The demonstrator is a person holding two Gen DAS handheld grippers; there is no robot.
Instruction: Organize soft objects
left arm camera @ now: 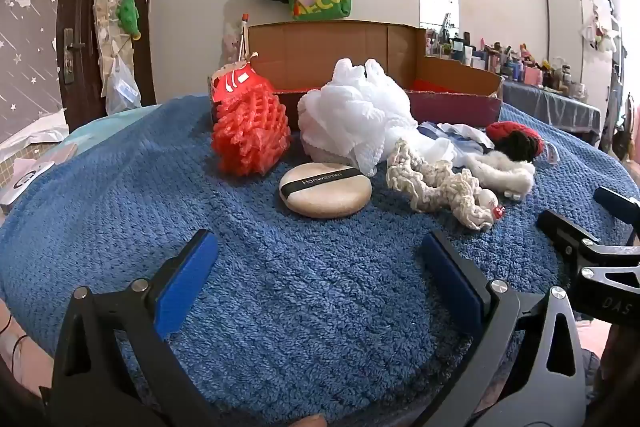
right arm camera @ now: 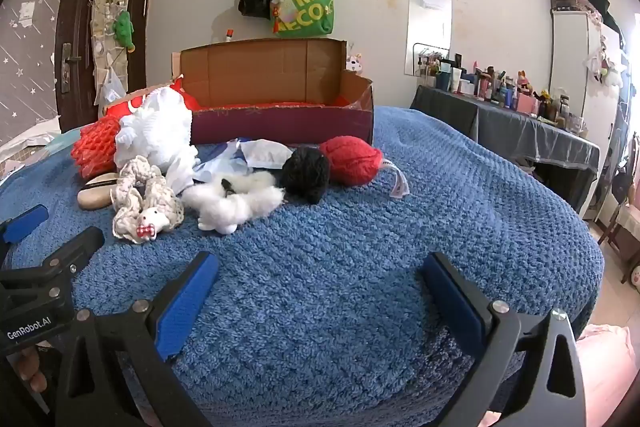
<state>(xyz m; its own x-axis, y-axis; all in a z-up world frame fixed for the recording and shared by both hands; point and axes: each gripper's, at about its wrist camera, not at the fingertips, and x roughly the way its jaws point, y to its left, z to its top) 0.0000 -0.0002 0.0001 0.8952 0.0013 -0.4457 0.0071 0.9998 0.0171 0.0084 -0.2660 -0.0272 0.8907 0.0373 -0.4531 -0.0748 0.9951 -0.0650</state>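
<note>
Soft objects, assorted: gathered in a loose cluster on a blue towel [left arm camera: 120,211] that covers the tabletop, directly in front of an open cardboard box [left arm camera: 332,55], which is judged to be their intended container.

Items listed, left to right in the left wrist view:
- red mesh sponge [left arm camera: 250,131], stood against the box's front corner;
- white bath pouf [left arm camera: 356,115], leaned on the box wall;
- round powder puff [left arm camera: 325,190], laid flat, just before the pouf;
- cream crocheted piece [left arm camera: 432,183], sprawled beside the puff;
- white fluffy toy [right arm camera: 232,203], touching the crocheted piece;
- black yarn ball [right arm camera: 305,171] and red knitted ball [right arm camera: 352,161], pressed together at the right end;
- pale folded cloth [right arm camera: 260,153], behind them.

The box's front wall is low, so items can be lifted over it.

Left hand-held gripper [left arm camera: 320,283]: jaws spread wide, nothing held; the powder puff lies nearest, ahead and apart.
Right hand-held gripper [right arm camera: 320,303]: jaws likewise wide and empty; the cluster lies ahead and to its left, the fluffy toy and black ball being closest. No item is touched by either.
</note>
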